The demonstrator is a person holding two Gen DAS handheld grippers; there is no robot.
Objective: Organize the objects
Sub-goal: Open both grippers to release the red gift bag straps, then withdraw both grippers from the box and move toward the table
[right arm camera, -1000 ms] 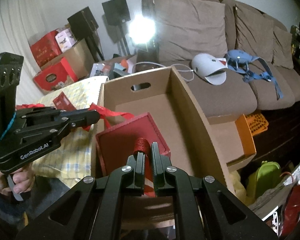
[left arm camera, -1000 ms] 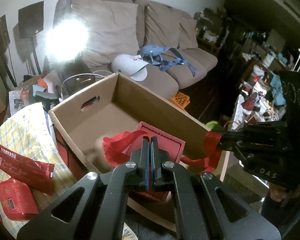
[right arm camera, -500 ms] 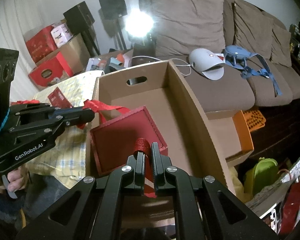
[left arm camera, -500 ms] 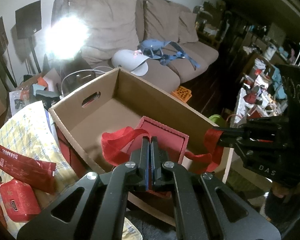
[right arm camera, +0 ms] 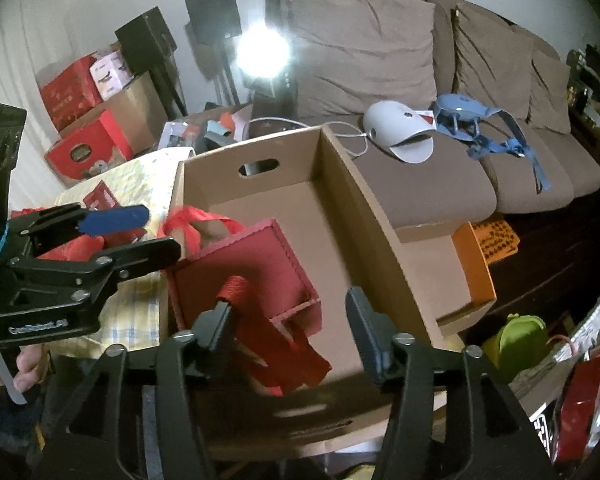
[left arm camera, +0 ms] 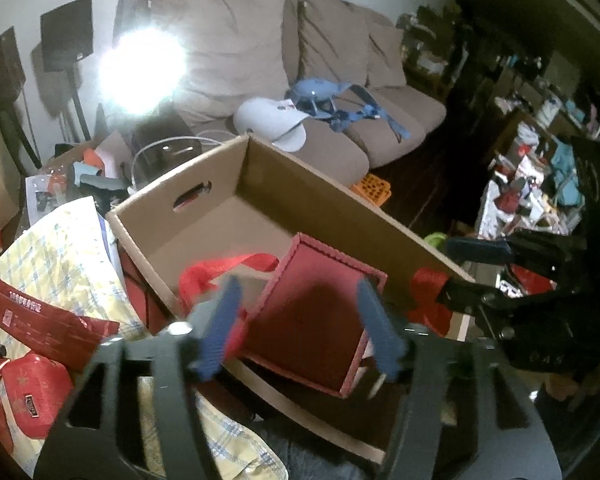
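Observation:
A red gift box (left arm camera: 312, 316) with red ribbon handles (left arm camera: 220, 268) sits tilted in the near end of an open cardboard carton (left arm camera: 340, 196). My left gripper (left arm camera: 300, 332) hangs just above it, jaws opening. One ribbon handle lies beside its left pad, unpinched. In the right wrist view the red gift box (right arm camera: 236, 264) lies low in the carton (right arm camera: 364, 216), and my right gripper (right arm camera: 290, 328) is opening over it. The other handle (right arm camera: 260, 320) droops between its fingers, no longer clamped. Each gripper also shows in the other's view: right gripper (left arm camera: 460, 270), left gripper (right arm camera: 140, 232).
A brown sofa (right arm camera: 420, 184) behind the carton holds a white dome-shaped device (right arm camera: 400, 132) and a blue harness (right arm camera: 480, 128). Red packets (left arm camera: 48, 316) lie on a yellow checked cloth (left arm camera: 60, 248) to the left. An orange tray (right arm camera: 476, 264) and clutter stand to the right.
Both grippers were shut on the red ribbon handles and have opened wide. The handles have dropped loose and the red box has settled lower into the carton. Neither hand has shifted.

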